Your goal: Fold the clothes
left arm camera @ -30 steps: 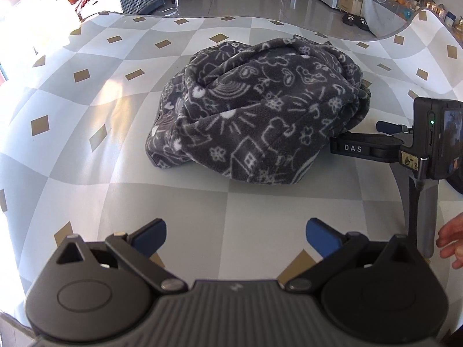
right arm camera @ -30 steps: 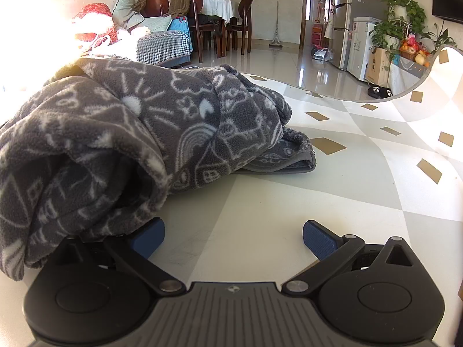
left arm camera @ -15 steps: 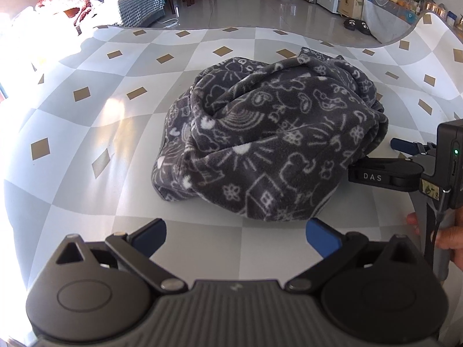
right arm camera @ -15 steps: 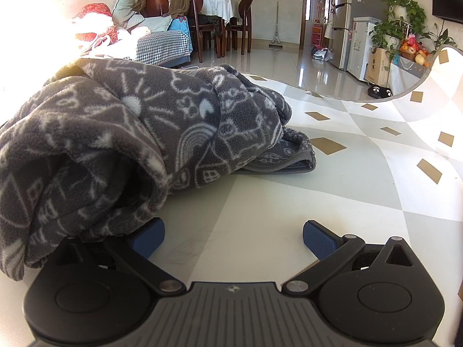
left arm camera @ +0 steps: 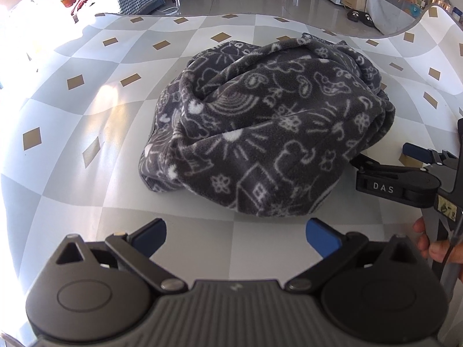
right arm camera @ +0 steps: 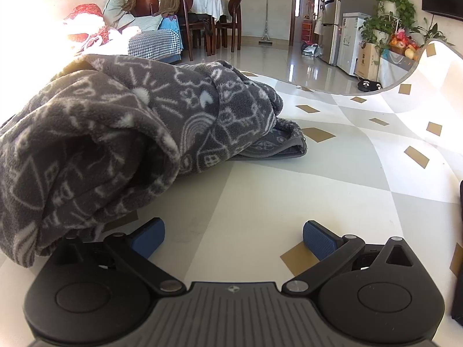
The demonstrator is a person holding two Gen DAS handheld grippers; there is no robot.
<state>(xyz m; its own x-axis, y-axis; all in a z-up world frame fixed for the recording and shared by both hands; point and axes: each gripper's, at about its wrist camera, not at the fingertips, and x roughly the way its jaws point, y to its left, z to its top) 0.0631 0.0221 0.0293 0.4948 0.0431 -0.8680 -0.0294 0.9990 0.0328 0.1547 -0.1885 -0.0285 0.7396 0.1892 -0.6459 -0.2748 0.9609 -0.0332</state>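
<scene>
Checkered tablecloth (left arm camera: 86, 92): bunched fleece garment (left arm camera: 269, 127), grippers apart.

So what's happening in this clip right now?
A person holds a gripper in each hand over a checkered tablecloth with a crumpled grey patterned fleece garment on it. The left gripper is open, short of the pile. The right gripper is open at the pile's edge, one finger right by the fabric. Nothing is gripped; folding hasn't begun.
</scene>
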